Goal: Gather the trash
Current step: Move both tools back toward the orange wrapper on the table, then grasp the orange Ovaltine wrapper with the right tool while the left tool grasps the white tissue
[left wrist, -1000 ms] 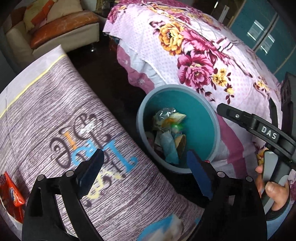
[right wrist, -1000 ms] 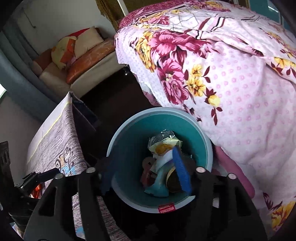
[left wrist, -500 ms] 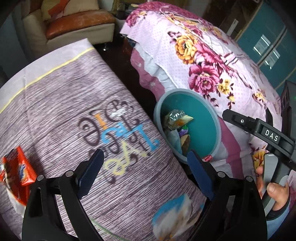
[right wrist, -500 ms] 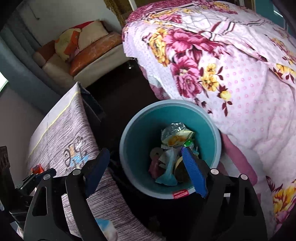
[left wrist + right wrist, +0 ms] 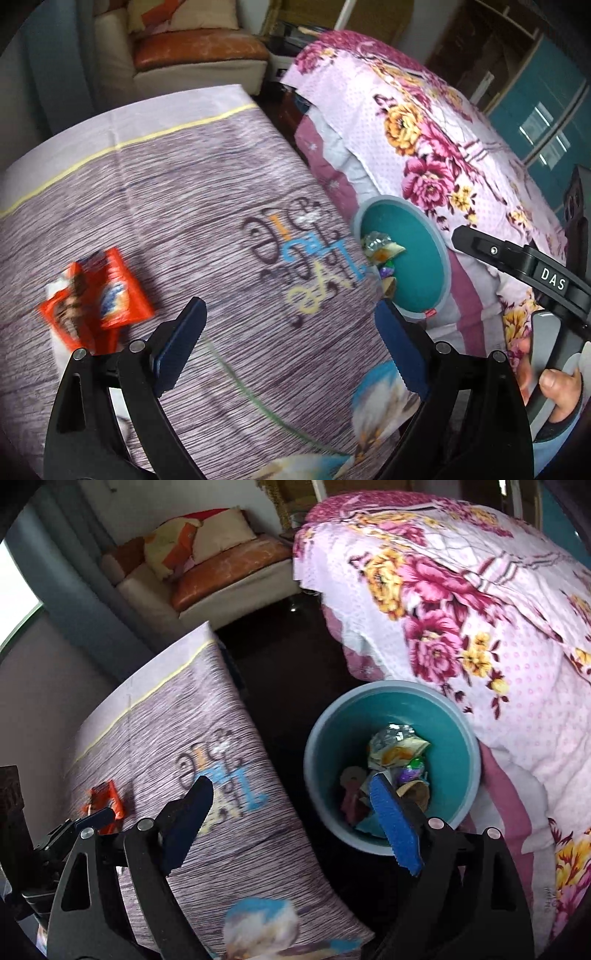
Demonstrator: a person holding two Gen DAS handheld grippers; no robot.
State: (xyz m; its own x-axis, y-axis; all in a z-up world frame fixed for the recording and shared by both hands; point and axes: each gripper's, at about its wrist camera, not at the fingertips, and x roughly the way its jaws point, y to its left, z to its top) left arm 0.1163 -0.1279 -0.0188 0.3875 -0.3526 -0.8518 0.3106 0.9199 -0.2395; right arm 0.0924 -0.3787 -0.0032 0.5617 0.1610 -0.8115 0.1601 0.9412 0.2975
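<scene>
- Two pairs of tongs show, one in each of the person's hands, both tilted down over a surface [image 5: 207, 192] covered with a purple wood-grain cloth with printed letters
- Left tongs [image 5: 291, 343] stand wide apart, nothing between the blue pads, which hang above the cloth
- An orange wrapper [image 5: 99, 295] lies flat on the surface, ahead and to the left of the left tongs, just beyond the left pad and not touching it
- Right tongs [image 5: 291, 819] are opening and empty; the left pad is over the cloth edge, the right pad over the near rim of the bin
- A round teal bin [image 5: 325, 753] stands on the dark floor between the surface and the bed, with crumpled wrappers [image 5: 395, 749] and other scraps heaped inside
- From the right wrist view the orange wrapper [image 5: 105, 799] is far off to the left, well apart from the right tongs and near the left tongs' tip
- A bed [image 5: 480, 609] with a pink floral cover presses against the bin's far side
- A cushioned sofa [image 5: 221, 568] stands at the back
</scene>
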